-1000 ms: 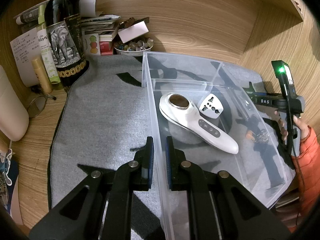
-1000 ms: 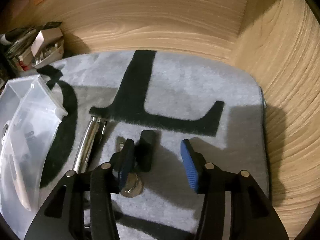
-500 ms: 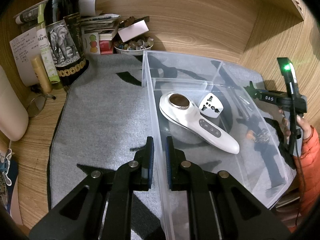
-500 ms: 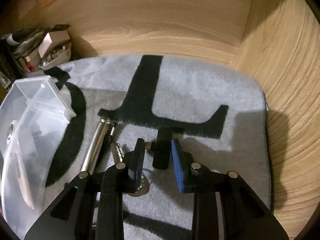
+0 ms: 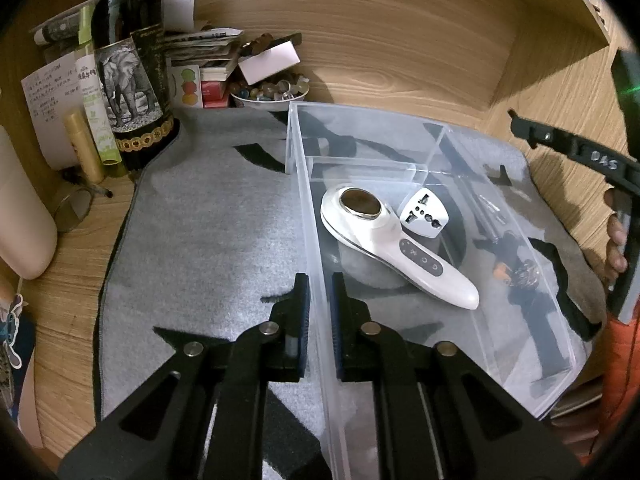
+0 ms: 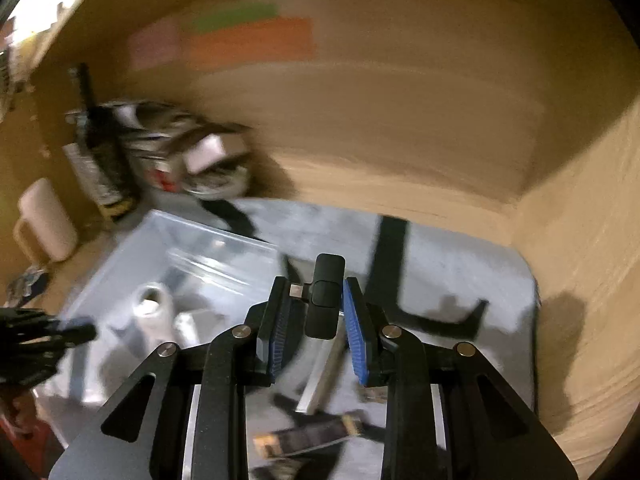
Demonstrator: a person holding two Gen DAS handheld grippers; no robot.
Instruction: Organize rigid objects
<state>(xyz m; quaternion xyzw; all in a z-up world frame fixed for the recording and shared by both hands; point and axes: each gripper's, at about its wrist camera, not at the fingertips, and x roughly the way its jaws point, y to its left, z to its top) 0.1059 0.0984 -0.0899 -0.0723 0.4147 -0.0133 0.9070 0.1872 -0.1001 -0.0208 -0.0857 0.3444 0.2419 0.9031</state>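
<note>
Our left gripper (image 5: 319, 312) pinches the clear bin (image 5: 304, 184) wall; massager (image 5: 384, 236) and adapter (image 5: 423, 213) lie inside, ahead. Our right gripper (image 6: 316, 312) carries a small black dongle (image 6: 325, 300) between its pads; metal bits (image 6: 320, 380) below remain unsorted.

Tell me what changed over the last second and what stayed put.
The right gripper closed on the small black dongle, which lay on the grey mat between its open fingers a second ago, and lifted it off, swinging toward the clear bin. Unchanged: the left gripper stays clamped on the bin wall; the white handheld device and travel adapter lie inside as before.
</note>
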